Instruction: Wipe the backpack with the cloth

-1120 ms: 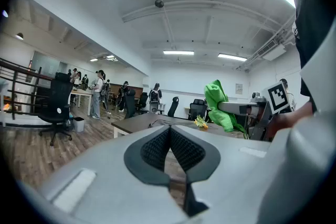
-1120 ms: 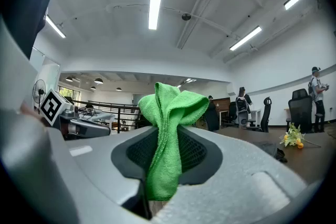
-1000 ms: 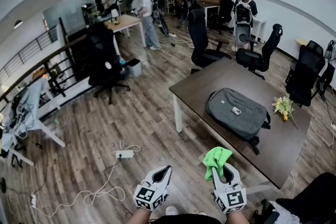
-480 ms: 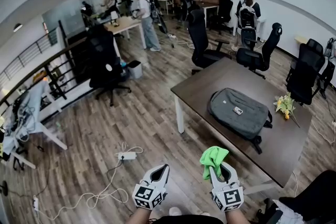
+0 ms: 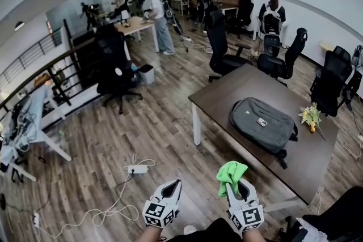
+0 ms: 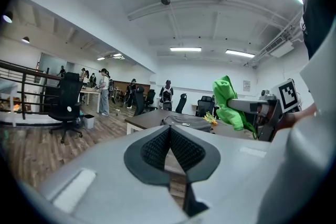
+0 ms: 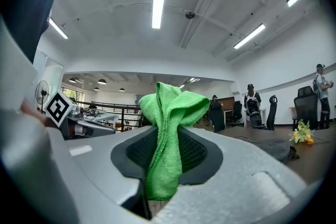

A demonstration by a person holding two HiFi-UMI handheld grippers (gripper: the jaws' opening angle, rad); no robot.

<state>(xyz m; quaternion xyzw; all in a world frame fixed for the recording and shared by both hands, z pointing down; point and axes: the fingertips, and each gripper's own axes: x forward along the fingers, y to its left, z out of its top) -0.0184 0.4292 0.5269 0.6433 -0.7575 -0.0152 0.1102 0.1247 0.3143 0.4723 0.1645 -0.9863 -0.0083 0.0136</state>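
There are two grippers, the left gripper point(image 5: 177, 183) and the right gripper point(image 5: 235, 185), each with two jaws, and there is one green cloth point(image 5: 231, 170). One dark desk point(image 5: 227, 93) carries one grey backpack point(image 5: 262, 124) and one bunch of flowers point(image 5: 309, 117), while the floor point(image 5: 159, 122) holds one white power strip point(image 5: 136, 169) and one waste bin point(image 5: 146, 73). At least five black office chairs point(image 5: 113, 68) can be counted, along with one light wooden desk point(image 5: 136, 23) farther back, and the people point(image 5: 160, 20) at the far end are too small and crowded to count surely.
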